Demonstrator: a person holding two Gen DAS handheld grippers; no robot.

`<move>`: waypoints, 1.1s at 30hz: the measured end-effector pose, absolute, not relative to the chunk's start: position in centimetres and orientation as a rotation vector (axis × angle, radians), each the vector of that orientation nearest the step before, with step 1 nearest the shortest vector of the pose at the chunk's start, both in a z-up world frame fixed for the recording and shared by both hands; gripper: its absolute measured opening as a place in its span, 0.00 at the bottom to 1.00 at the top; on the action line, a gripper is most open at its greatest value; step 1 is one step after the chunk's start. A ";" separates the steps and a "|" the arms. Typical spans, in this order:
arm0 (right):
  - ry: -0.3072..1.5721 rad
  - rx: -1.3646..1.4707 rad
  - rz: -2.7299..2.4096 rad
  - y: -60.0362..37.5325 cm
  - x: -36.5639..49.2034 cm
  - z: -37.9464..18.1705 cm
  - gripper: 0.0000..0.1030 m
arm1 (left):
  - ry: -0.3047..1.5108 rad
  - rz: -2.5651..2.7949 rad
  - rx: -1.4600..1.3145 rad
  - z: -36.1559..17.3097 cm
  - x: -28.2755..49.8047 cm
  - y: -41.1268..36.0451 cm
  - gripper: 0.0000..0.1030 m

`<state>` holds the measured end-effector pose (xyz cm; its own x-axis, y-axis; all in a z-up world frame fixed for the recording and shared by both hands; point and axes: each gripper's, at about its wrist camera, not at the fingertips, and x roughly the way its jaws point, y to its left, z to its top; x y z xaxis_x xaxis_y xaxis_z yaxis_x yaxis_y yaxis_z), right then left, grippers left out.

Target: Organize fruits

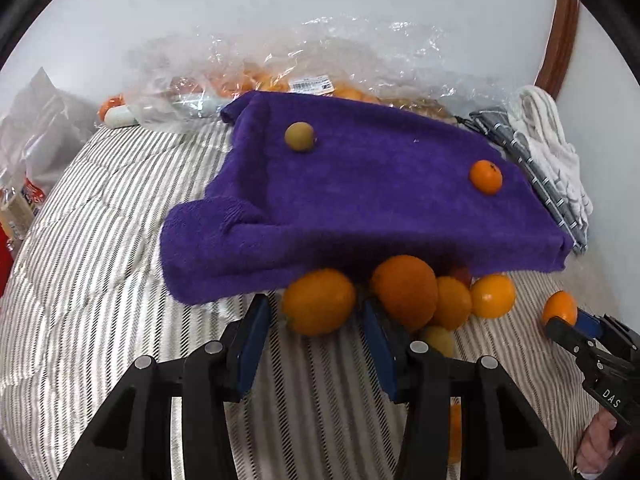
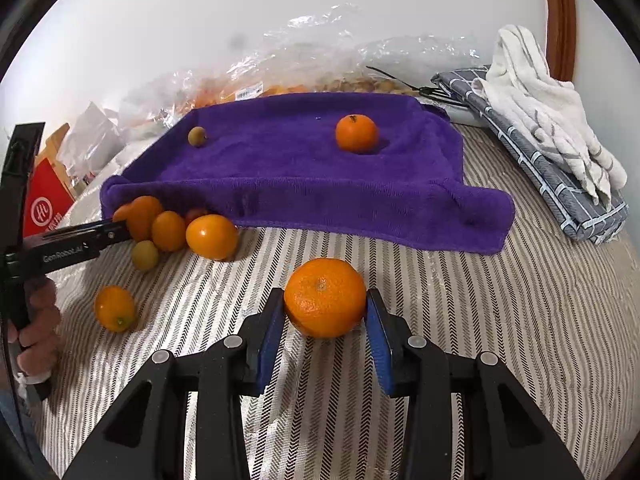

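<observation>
My left gripper is shut on a small orange at its blue fingertips, just in front of a purple towel. Beside it lies a pile of oranges against the towel's near edge. My right gripper is shut on a mandarin low over the striped bedding, short of the towel. On the towel rest a small yellow-green fruit and another mandarin. In the right wrist view, my left gripper reaches into the pile.
A loose orange and a small yellow-green fruit lie on the bedding at left. A clear plastic bag of fruit lines the wall behind the towel. Folded grey and white cloths sit at right, a red box at left.
</observation>
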<state>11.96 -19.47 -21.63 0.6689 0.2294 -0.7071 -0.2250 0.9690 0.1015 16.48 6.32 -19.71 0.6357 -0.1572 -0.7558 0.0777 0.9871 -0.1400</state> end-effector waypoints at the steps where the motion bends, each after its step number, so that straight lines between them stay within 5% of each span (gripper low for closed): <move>1: 0.796 0.014 0.262 -19.5 12.0 -21.6 0.39 | 0.873 -0.135 -0.098 -19.7 16.5 6.3 0.42; 4: 0.811 0.020 0.268 -19.4 12.2 -21.8 0.39 | 0.869 -0.153 -0.125 -19.8 16.6 6.5 0.33; 33: 0.777 0.089 0.251 -20.4 11.5 -21.5 0.39 | 0.692 -0.093 -0.304 -17.4 14.0 11.1 0.33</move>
<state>11.53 -20.36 -21.51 0.6852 0.2567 -0.6816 -0.1914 0.9664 0.1716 14.03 11.08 -17.35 0.7679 -0.1843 -0.6135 -0.0160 0.9519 -0.3060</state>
